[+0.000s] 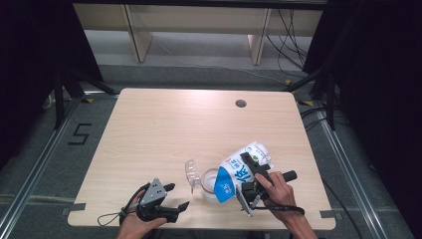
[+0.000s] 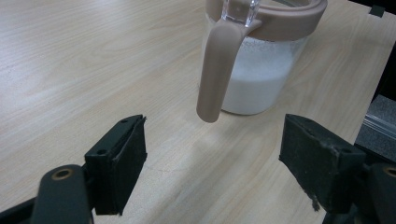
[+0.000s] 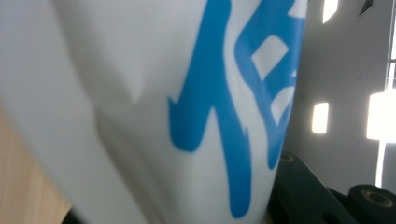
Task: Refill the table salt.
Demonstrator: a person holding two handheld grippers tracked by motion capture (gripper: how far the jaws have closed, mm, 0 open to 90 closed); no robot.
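The right gripper (image 1: 253,175) clamps a white bag (image 1: 242,172) with large blue writing, tipped over the jar (image 1: 210,183). The left gripper (image 1: 175,196) gapes empty, near left.

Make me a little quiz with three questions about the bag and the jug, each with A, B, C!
1. Where is the white and blue bag?
A. tipped over the jug
B. flat by the table's hole
C. on the floor

2. What colour is the jug's handle?
A. green
B. pinkish beige
C. black

3. How are the left tongs?
A. shut on the handle
B. shut on the bag
C. open, holding nothing

Answers:
1 A, the high view shows the right tongs holding the bag slanted with its lower end at the jug's mouth.
2 B, the left gripper view shows handle and rim in that colour.
3 C, both pads stand wide apart over bare table.
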